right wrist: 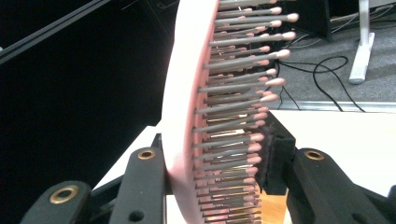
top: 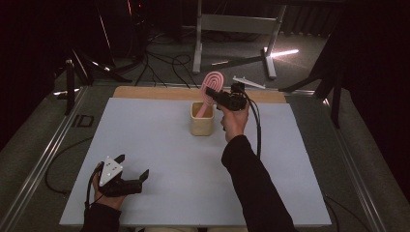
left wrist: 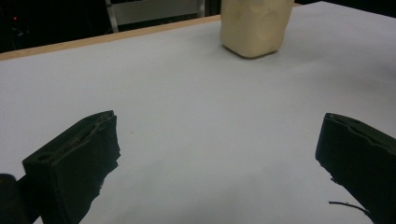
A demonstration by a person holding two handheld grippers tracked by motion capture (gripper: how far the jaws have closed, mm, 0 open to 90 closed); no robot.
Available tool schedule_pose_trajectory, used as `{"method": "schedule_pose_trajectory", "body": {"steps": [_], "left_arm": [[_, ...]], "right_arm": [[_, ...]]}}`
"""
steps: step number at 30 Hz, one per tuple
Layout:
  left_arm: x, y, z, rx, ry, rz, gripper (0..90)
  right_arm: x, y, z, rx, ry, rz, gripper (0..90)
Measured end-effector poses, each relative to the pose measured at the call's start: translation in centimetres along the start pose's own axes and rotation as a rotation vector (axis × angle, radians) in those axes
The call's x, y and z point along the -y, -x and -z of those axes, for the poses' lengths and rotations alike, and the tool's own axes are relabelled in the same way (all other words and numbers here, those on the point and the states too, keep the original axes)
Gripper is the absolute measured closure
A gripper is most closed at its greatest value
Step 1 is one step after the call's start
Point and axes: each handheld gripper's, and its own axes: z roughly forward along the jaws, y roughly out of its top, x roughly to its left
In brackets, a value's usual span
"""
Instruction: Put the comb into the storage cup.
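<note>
My right gripper (top: 218,96), upper centre of the high view, clamps the pink hairbrush (top: 211,87) by its head — handle apparently down inside the beige cup (top: 202,124). My left gripper (top: 126,174) rests at lower left on the white table (top: 159,159), jaws spread wide — holding nothing.

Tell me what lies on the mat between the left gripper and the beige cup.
Nothing: in the high view and the left gripper view, the white mat is bare between the left gripper and the beige cup.
</note>
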Motion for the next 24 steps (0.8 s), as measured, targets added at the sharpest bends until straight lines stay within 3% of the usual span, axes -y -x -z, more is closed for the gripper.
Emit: {"method": "schedule_pose_trajectory", "body": {"steps": [24], "left_arm": [[0.0, 0.0, 0.0, 0.0, -0.001, -0.002, 0.2]], "right_arm": [[1.5, -0.4, -1.2, 0.003, -0.059, 0.024, 60.0]]}}
